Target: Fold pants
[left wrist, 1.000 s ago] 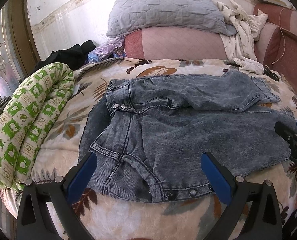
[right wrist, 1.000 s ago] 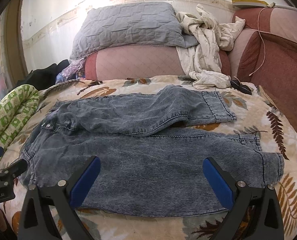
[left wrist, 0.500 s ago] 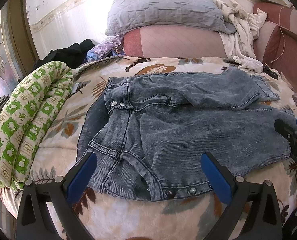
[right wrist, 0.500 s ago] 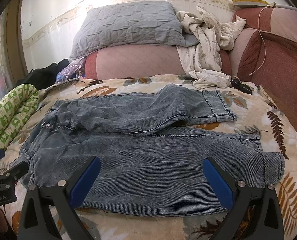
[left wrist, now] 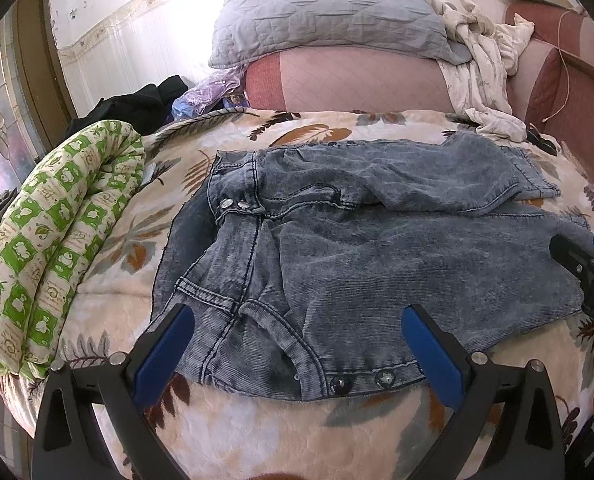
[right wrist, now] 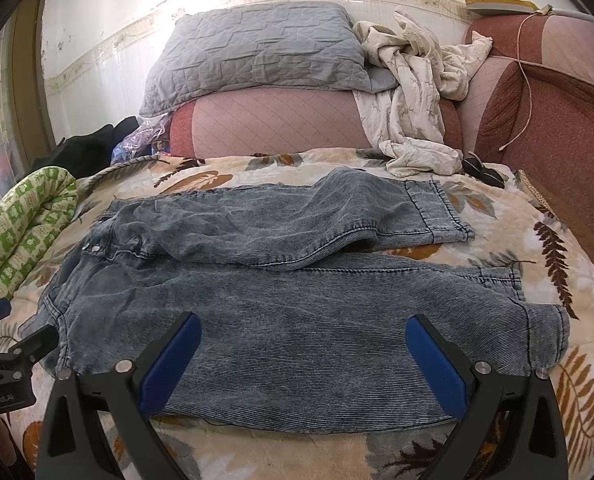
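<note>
Fingers of both the left gripper point(left wrist: 297, 354) and right gripper point(right wrist: 303, 360) are hovering spread wide and empty over acid-washed jeans point(right wrist: 297, 320), risking a single-layer pinch that skews the fold.

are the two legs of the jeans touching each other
Touching. In the right wrist view the far leg lies partly over the near leg; its lower edge overlaps along the middle, with no blanket showing between them there.

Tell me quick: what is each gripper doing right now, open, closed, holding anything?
Left gripper: open, empty, hovering above the waist end of the jeans.
Right gripper: open, empty, above the near leg.
</note>
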Demonstrator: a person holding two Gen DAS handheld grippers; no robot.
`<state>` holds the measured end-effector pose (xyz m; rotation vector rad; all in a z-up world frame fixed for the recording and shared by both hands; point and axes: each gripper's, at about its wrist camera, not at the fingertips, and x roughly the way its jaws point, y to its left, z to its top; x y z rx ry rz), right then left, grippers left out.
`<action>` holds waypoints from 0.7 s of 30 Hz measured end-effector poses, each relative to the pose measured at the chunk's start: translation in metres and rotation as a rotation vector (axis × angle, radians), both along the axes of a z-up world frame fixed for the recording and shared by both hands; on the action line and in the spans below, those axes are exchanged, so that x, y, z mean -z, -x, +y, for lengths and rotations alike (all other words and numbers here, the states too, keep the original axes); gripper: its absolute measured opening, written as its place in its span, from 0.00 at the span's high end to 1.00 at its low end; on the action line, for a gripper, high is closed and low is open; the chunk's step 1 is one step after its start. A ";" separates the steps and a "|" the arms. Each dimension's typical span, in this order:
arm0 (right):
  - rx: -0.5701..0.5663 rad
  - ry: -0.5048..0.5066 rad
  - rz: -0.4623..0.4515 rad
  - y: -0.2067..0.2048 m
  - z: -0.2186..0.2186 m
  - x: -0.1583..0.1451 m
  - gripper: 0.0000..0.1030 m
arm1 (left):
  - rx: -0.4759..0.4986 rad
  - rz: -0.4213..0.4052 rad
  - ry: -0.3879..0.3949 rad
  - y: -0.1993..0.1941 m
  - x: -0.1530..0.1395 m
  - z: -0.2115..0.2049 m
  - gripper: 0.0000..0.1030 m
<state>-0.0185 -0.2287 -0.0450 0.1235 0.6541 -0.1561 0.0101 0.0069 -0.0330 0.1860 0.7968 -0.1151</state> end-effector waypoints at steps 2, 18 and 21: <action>-0.001 0.001 0.000 0.000 0.000 0.000 0.00 | 0.001 0.002 0.000 0.000 0.000 0.000 0.00; -0.004 0.001 0.004 -0.001 0.001 0.001 0.00 | 0.000 0.013 0.000 -0.003 0.002 0.001 0.00; -0.006 0.005 0.007 -0.001 0.003 0.002 0.00 | 0.000 0.016 0.000 -0.004 0.003 0.001 0.00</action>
